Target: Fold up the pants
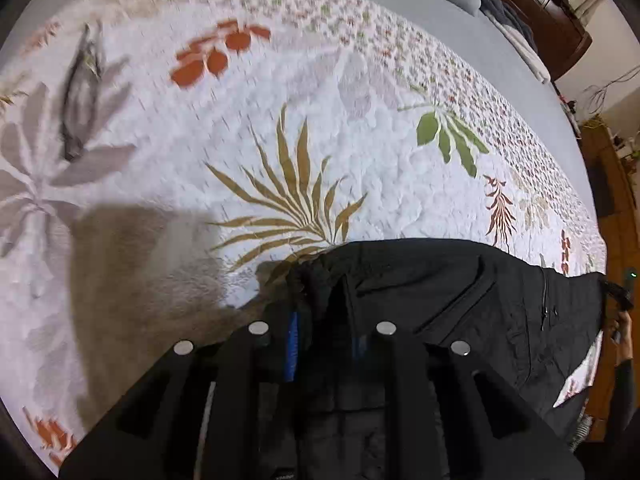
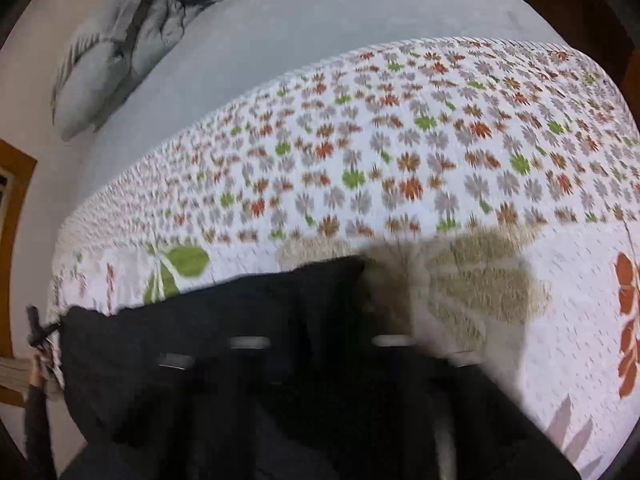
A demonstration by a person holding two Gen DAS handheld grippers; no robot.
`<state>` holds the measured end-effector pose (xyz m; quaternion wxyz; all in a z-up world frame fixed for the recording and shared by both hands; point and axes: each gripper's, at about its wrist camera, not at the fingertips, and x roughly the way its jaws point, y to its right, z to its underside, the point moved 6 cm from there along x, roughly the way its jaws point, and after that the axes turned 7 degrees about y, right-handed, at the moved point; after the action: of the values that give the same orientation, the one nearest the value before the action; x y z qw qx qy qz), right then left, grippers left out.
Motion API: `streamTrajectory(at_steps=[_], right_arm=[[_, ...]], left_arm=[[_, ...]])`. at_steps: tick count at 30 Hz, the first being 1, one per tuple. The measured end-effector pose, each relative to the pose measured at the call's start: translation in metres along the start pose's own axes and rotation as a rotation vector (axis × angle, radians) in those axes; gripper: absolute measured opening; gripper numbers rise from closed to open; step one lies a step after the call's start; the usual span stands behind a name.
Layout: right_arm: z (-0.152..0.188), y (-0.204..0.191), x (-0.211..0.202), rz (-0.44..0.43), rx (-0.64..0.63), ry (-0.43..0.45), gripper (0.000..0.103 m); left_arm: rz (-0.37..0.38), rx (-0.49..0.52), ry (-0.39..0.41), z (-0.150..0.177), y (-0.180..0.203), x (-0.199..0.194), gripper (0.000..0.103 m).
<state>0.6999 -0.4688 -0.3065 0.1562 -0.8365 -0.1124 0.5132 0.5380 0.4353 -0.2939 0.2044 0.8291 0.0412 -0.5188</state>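
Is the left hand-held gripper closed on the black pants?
Yes, the left hand-held gripper has black pants fabric bunched and pinched between its fingers.

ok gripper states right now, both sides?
Left gripper: shut on the pants at one corner of the cloth.
Right gripper: shut on the pants at the other corner; view is blurred.

Cover: white quilted bedspread printed with leaves and small flowers (olive, green, orange)
Beneath: plain grey sheet, bare toward the bed's far edge
Far corner: grey pillows, rumpled
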Motion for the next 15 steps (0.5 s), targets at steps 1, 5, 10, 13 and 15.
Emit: streamTrajectory(at_steps=[1, 5, 10, 13, 15], right_arm=[[0.003, -0.001, -0.011, 0.002, 0.0, 0.026, 0.01], [0.012, -0.005, -0.064, -0.003, 0.01, 0.118, 0.009], [0.021, -0.015, -0.141, 0.024, 0.0, 0.199, 0.008], [0.029, -0.025, -0.187, 0.044, -0.002, 0.252, 0.008], [0.042, -0.028, -0.224, 0.047, -0.012, 0.295, 0.008]], left_arm=[[-0.005, -0.001, 0.019, -0.002, 0.002, -0.009, 0.015], [0.006, 0.001, 0.11, -0.01, 0.012, -0.047, 0.014], [0.041, 0.024, 0.22, -0.015, 0.037, -0.105, 0.014], [0.079, 0.04, 0.283, -0.014, 0.051, -0.141, 0.014], [0.109, 0.05, 0.327, -0.01, 0.059, -0.163, 0.014]])
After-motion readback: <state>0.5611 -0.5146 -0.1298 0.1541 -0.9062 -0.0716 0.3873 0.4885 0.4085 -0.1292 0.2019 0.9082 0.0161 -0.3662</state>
